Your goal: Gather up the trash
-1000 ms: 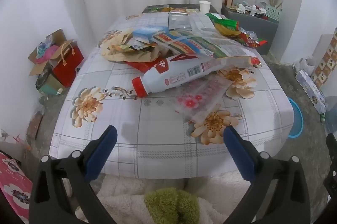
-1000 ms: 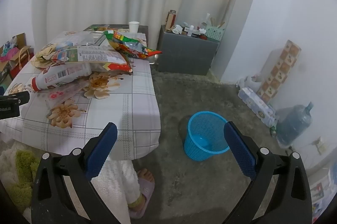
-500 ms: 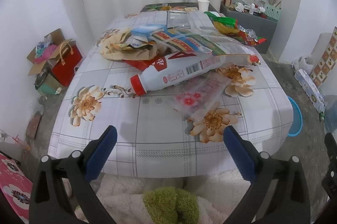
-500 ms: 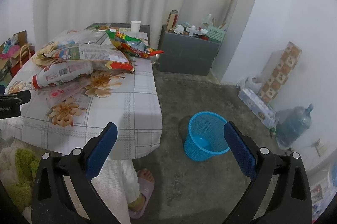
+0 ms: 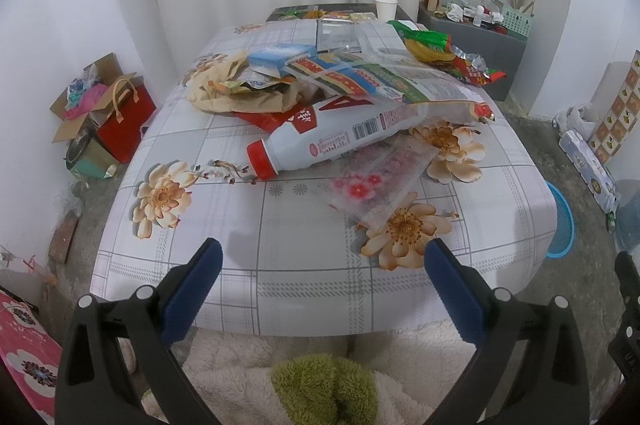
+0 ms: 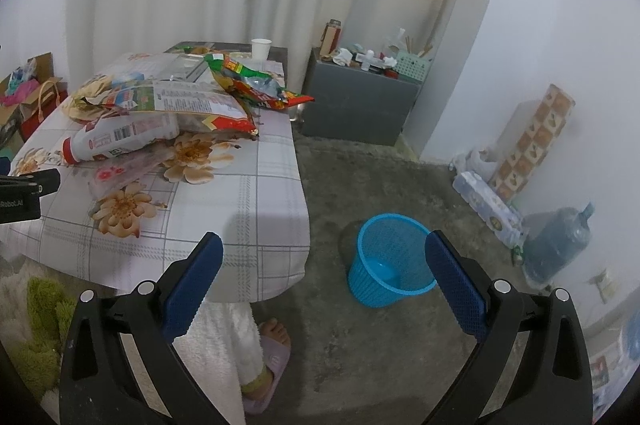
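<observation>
Your left gripper (image 5: pixel 318 279) hangs just short of the near edge of the tabletop (image 5: pixel 304 245), fingers spread wide and holding nothing. Your right gripper (image 6: pixel 324 275) is just as wide and just as empty, but it looks past the tabletop's corner at the floor, with the blue basket (image 6: pixel 390 259) framed between its fingers.

The trash sits ahead of the left gripper, up the tabletop. Nearest is the clear wrapper with red flowers (image 5: pixel 380 181), slightly right of your centre line, its long axis running diagonally from near-left to far-right. Just beyond it lies the white bottle with the red cap (image 5: pixel 320 145), on its side, cap toward the left, body angling away to the right. The left gripper is plainly the nearer one; the right is better placed for the basket.

The bottle's far end disappears under a large printed bag (image 5: pixel 400 81), so you cannot see its base. The heap behind it overlaps too much to separate piece by piece. From the left view, only a sliver of the basket shows past the tabletop's right edge.
</observation>
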A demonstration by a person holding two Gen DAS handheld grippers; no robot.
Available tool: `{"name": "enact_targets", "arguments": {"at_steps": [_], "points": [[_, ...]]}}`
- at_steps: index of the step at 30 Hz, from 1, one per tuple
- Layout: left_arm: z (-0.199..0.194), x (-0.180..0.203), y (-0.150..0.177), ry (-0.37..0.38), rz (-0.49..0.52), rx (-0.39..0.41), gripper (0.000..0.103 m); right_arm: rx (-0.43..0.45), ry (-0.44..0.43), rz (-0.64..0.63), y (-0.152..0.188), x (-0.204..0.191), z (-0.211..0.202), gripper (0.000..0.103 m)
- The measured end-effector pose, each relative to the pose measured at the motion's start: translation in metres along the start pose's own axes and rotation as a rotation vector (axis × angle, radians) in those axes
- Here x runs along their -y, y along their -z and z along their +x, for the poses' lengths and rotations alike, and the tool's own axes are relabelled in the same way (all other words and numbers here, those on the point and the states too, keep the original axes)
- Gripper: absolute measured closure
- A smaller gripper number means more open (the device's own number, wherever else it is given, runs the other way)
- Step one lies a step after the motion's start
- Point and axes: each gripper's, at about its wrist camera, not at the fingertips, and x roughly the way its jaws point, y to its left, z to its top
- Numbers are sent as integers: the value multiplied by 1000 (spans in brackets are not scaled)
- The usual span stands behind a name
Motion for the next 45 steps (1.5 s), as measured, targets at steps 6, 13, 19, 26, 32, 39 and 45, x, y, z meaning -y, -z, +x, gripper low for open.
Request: {"name": "enact_targets", "arguments": {"at_steps": [6,13,19,26,32,39,45], "points": [[0,0,0,1,0,-1,4,0,1,-5,-1,0,1,8],[1,0,2,3,2,-3,4,1,2,-6,-1,-1,1,8],[1,0,2,3,2,-3,4,1,3,-8,-1,-1,1,8],[1,0,2,4,2,-5,4,0,3,-8,-1,-2,1,8],[1,0,2,3,2,-6,4,0,3,-10,-1,-2,1,8],[1,0,2,4,2,-8,4,4,-1,-14,3,-17,1,8],[1,0,3,9,1,-6,4,9,4,-16,1,-22,-1,8]]}}
